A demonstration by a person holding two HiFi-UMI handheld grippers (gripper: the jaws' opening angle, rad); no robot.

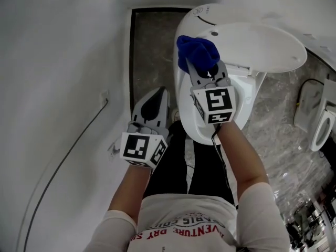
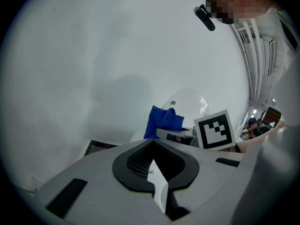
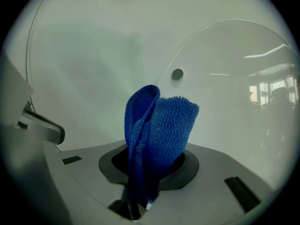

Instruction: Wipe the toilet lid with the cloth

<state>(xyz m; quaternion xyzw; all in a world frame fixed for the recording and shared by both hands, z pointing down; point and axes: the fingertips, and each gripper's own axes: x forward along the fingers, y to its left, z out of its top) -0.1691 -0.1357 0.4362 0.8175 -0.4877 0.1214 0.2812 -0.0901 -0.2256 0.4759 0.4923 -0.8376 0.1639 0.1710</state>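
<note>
The white toilet lid [image 1: 252, 41] stands raised over the bowl [image 1: 239, 106]. My right gripper [image 1: 202, 68] is shut on a folded blue cloth [image 1: 197, 50], which is held up by the lid's left end. In the right gripper view the cloth [image 3: 159, 130] sticks up out of the right gripper [image 3: 145, 182], close in front of the lid's [image 3: 234, 107] glossy face and its small round bumper [image 3: 177, 74]. My left gripper [image 1: 155, 105] is shut and empty, lower and to the left of the toilet. In the left gripper view, beyond my left gripper [image 2: 152, 165], are the cloth [image 2: 163, 121] and the lid [image 2: 187, 100].
A white wall [image 1: 63, 77] fills the left, with a socket [image 1: 113, 151] and a cable [image 1: 68, 151] on it. A dark floor strip [image 1: 149, 51] runs between wall and toilet. Marbled floor [image 1: 286, 119] lies to the right, with another white seat-like fixture [image 1: 321, 125]. The person's black-clad legs [image 1: 194, 172] are below.
</note>
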